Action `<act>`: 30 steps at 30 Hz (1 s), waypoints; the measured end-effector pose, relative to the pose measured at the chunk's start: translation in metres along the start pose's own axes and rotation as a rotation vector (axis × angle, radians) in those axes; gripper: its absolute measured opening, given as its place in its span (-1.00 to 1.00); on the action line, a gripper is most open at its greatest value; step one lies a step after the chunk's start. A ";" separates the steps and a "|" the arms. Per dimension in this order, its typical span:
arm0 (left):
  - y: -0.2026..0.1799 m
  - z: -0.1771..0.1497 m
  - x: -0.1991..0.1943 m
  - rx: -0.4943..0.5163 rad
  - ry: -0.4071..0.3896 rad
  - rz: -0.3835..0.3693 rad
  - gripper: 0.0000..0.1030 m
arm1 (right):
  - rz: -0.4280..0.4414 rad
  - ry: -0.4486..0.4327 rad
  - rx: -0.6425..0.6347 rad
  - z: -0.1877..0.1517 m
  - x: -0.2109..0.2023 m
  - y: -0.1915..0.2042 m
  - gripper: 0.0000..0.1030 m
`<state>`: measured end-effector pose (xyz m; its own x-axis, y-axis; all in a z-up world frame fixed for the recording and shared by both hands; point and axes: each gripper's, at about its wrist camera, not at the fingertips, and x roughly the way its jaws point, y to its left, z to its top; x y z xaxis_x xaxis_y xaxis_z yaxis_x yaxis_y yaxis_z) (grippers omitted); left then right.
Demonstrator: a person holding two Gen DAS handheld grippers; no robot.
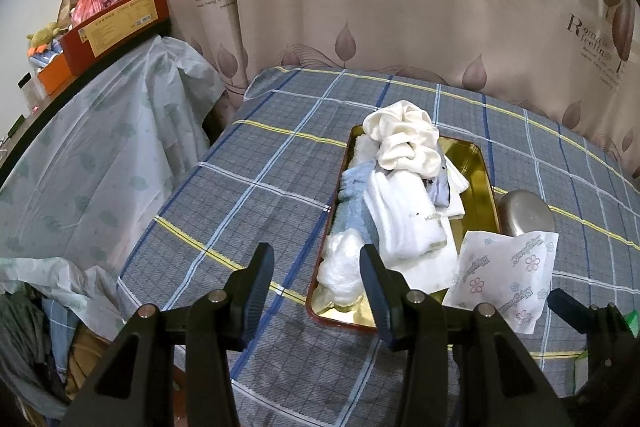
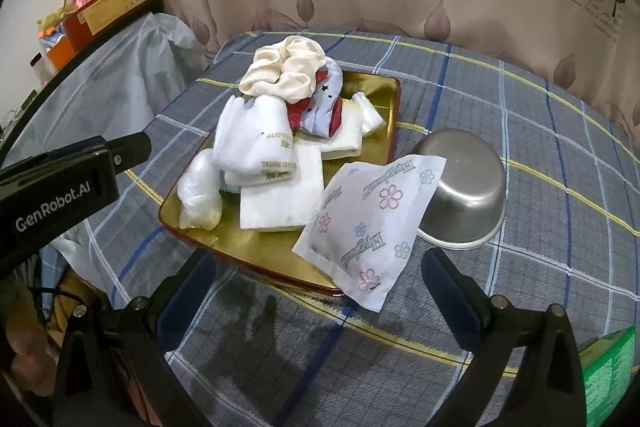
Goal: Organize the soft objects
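Looking along the left gripper [image 1: 317, 291], the view shows its jaws standing wide and empty above the near end of the gold tray [image 1: 486, 187], which already holds the crumpled cream cloth [image 1: 404, 135], a folded white towel [image 1: 404, 219] and a blue fluffy piece [image 1: 356, 187]. The flowered tissue pack [image 1: 508, 275] leans on the tray's near corner, half off it.

From the right wrist, the right gripper [image 2: 320, 291] also gapes with nothing between its jaws, just short of that pack [image 2: 372, 219], which rests against the upturned steel bowl [image 2: 464, 195]. Probably the pack comes next; pinching its free near edge, clear of bowl and tray rim, should keep the pile undisturbed.
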<state>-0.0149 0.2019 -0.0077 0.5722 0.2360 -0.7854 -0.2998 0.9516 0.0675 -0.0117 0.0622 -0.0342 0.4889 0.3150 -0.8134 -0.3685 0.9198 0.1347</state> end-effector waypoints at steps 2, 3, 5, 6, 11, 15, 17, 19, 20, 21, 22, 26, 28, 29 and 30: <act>0.000 0.000 0.000 0.002 -0.001 0.006 -0.12 | 0.003 0.004 -0.003 0.000 0.001 0.001 0.98; 0.000 0.000 0.000 0.003 -0.001 0.006 -0.12 | -0.001 0.004 -0.006 0.000 0.001 0.002 0.98; 0.000 0.000 0.000 0.002 0.002 0.002 -0.12 | -0.002 0.004 -0.008 0.000 0.002 0.003 0.98; 0.001 -0.001 0.000 -0.001 0.004 0.000 -0.12 | -0.001 0.007 -0.006 0.000 0.003 0.003 0.98; -0.001 -0.001 0.002 0.014 0.010 0.013 -0.12 | 0.001 0.015 0.000 0.000 0.004 0.002 0.98; -0.002 -0.002 0.002 0.017 0.013 0.007 -0.12 | 0.001 0.016 -0.005 0.000 0.004 0.003 0.98; -0.003 -0.002 0.002 0.021 0.012 0.015 -0.12 | 0.004 0.016 -0.001 0.000 0.005 0.002 0.98; -0.002 -0.002 0.001 0.020 0.007 0.017 -0.12 | 0.003 0.017 -0.001 0.000 0.005 0.002 0.98; -0.002 -0.001 0.001 0.020 0.007 0.015 -0.12 | 0.004 0.018 -0.003 0.000 0.005 0.003 0.98; -0.002 -0.001 0.002 0.021 0.009 0.012 -0.12 | 0.004 0.019 -0.004 0.000 0.005 0.003 0.98; -0.002 -0.001 0.002 0.019 0.009 0.008 -0.12 | 0.003 0.020 -0.005 -0.001 0.005 0.003 0.98; -0.002 -0.001 0.002 0.021 0.012 0.007 -0.12 | 0.004 0.023 -0.008 -0.001 0.005 0.003 0.98; -0.002 -0.001 0.001 0.020 0.011 0.006 -0.12 | 0.006 0.023 -0.006 -0.001 0.005 0.003 0.98; -0.002 -0.001 0.001 0.016 0.014 0.006 -0.12 | 0.006 0.022 -0.005 -0.001 0.005 0.003 0.98; -0.002 -0.001 0.001 0.010 0.014 0.006 -0.12 | 0.006 0.021 -0.006 -0.001 0.005 0.003 0.98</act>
